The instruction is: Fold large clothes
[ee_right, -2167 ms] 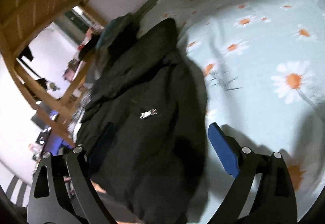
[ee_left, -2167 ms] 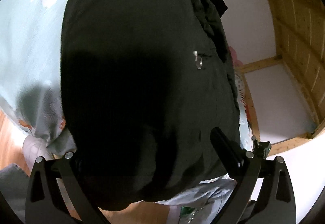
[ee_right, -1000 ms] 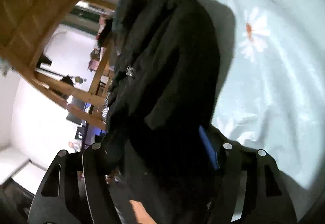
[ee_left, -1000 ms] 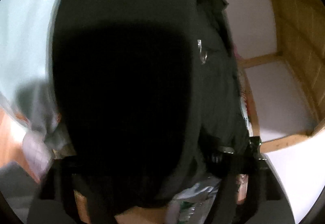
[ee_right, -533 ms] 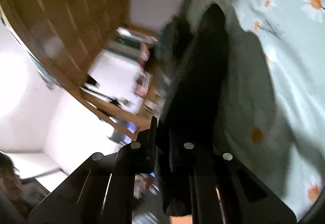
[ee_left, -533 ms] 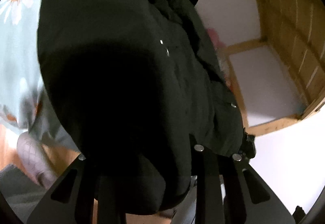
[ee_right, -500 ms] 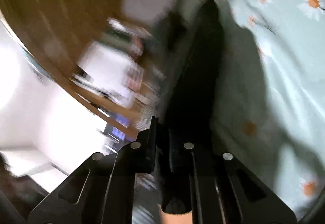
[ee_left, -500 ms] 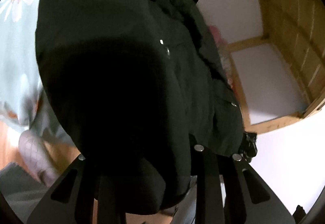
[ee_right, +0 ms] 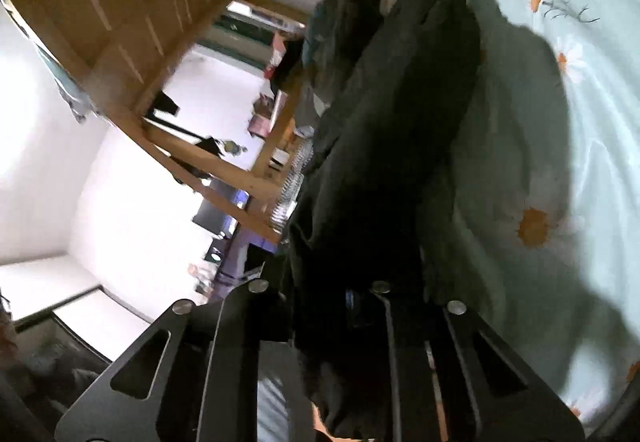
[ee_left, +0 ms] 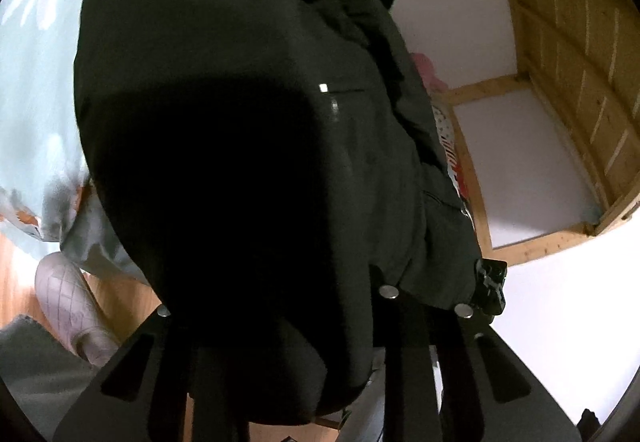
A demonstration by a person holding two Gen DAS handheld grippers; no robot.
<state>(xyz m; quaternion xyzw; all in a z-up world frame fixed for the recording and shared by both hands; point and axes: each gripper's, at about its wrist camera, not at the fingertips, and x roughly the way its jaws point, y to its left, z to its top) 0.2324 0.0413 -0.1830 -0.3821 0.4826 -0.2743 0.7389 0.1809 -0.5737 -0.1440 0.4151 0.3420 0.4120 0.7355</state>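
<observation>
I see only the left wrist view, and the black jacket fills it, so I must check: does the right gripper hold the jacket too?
Observer: Yes. The right gripper is shut on the black jacket. Its jaws have just been closing, then eased slightly, with fabric pinched between them.
Operator: Does the rest of the jacket hang free?
Observer: No, its far end appears to rest on the daisy bedsheet.
Operator: What is on the jacket's other side?
Observer: A wooden frame, and past it a cluttered room.
</observation>
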